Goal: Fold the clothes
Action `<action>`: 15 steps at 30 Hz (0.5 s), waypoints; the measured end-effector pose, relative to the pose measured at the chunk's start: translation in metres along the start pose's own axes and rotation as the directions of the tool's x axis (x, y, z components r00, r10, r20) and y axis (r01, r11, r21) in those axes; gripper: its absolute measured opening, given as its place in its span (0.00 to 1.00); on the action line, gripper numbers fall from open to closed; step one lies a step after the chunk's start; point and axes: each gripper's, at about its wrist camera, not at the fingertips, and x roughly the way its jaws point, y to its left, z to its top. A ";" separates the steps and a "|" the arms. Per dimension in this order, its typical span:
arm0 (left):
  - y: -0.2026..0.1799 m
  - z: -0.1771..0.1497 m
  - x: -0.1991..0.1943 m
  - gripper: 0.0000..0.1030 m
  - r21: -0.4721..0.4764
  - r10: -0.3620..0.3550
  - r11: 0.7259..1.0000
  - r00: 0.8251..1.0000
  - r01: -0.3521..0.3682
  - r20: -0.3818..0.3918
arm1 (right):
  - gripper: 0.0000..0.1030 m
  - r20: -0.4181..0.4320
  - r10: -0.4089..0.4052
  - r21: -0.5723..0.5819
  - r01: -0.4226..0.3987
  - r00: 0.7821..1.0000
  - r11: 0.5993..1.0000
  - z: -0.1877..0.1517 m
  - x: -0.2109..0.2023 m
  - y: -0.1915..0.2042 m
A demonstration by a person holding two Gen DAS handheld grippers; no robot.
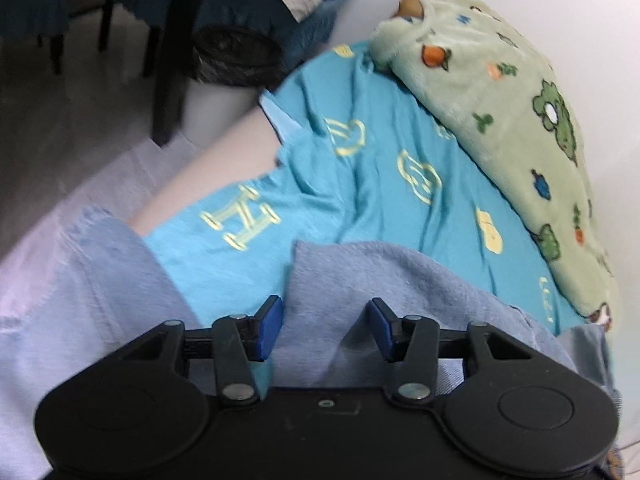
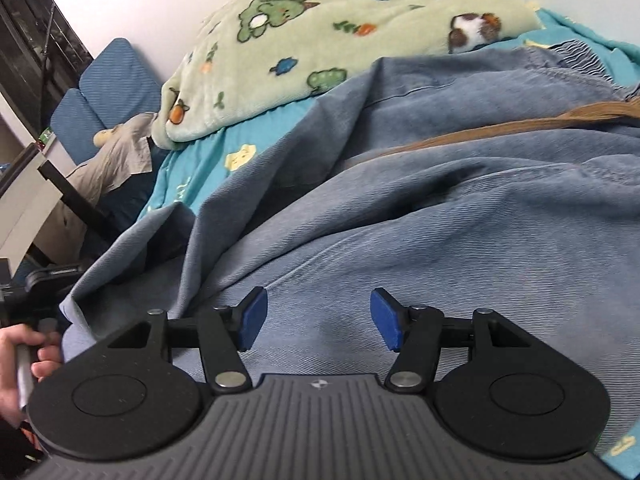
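Note:
A blue denim garment (image 2: 440,220) lies rumpled on the bed, with a brown strap (image 2: 500,128) across its upper part. My right gripper (image 2: 319,318) hovers close over its broad middle, jaws open, nothing pinched between the blue pads (image 2: 252,316). In the left wrist view the same denim garment (image 1: 360,276) shows its paler side, one edge reaching toward the bed's side. My left gripper (image 1: 326,328) is low over a raised fold, jaws apart. The fold runs between the pads (image 1: 270,326), which do not press on it.
A turquoise sheet (image 1: 360,184) with yellow prints covers the bed. A green fleece blanket (image 1: 520,120) with cartoon prints is heaped behind the denim. Dark chair legs (image 1: 172,60) and floor lie beyond the bed's edge. A hand (image 2: 24,352) shows at the lower left.

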 end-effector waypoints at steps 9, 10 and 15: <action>0.011 0.007 -0.002 0.15 -0.063 -0.071 0.995 0.996 0.075 0.061 | 0.59 -0.034 0.004 0.008 -0.004 0.999 1.000 -0.005 0.006 0.002; 0.010 0.010 -0.010 0.14 -0.065 -0.075 0.995 0.993 0.081 0.094 | 0.59 -0.033 0.003 0.007 -0.003 0.999 1.000 -0.005 0.006 0.002; 0.022 0.033 -0.056 0.13 -0.141 -0.055 0.985 0.957 0.099 0.286 | 0.59 -0.033 -0.001 0.011 0.001 0.999 1.000 -0.008 0.003 0.002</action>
